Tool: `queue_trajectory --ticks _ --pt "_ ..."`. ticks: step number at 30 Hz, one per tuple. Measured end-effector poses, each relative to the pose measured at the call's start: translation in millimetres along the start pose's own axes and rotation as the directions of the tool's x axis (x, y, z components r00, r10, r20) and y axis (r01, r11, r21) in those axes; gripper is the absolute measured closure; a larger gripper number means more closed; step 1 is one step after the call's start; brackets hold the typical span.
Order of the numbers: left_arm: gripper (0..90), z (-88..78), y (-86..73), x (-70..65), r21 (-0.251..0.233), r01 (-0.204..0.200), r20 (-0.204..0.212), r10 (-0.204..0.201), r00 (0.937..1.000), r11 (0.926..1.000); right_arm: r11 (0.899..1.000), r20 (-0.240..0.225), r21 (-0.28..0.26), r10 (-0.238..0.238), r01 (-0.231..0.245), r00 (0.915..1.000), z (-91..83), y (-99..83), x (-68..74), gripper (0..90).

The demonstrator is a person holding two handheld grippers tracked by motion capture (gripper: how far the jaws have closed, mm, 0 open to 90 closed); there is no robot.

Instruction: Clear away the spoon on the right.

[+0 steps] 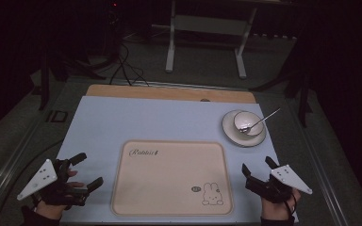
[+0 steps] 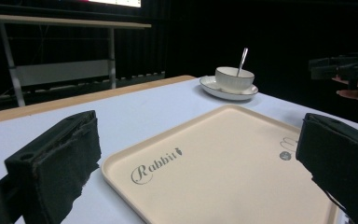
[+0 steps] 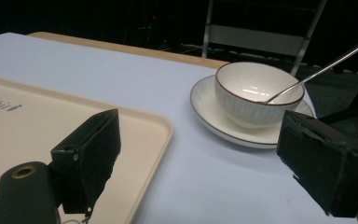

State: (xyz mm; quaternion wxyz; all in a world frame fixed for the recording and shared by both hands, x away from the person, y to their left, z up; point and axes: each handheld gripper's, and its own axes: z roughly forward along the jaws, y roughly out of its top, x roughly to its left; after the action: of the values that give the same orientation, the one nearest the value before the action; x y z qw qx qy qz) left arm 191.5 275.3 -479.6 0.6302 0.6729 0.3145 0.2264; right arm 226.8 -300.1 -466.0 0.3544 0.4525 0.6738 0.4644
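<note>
Counter (image 1: 99, 127) with pale blue top, wooden strip along far edge. Beige tray (image 1: 172, 178) lies flat at the near edge, mid-width, rabbit print in its near right corner. Left tongs (image 1: 86, 170) at near left corner, jaws wide, nothing between them. Right tongs (image 1: 258, 166) at near right corner just beside tray, jaws wide, empty. White saucer (image 1: 229, 130) near right edge, beyond right tongs. Bowl (image 1: 243, 119) sits on saucer, upright. Spoon (image 1: 263, 120) rests in bowl, handle angled toward right edge
</note>
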Motion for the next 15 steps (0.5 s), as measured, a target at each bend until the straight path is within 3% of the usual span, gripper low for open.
queue_trajectory --ticks 15 --pt "0.0 1.1 1.2 -2.0 0.002 -0.007 -0.006 0.007 1.0 1.0 1.0 -0.043 0.016 0.006 -0.005 0.9991 2.7 -1.0 1.2 13.6"
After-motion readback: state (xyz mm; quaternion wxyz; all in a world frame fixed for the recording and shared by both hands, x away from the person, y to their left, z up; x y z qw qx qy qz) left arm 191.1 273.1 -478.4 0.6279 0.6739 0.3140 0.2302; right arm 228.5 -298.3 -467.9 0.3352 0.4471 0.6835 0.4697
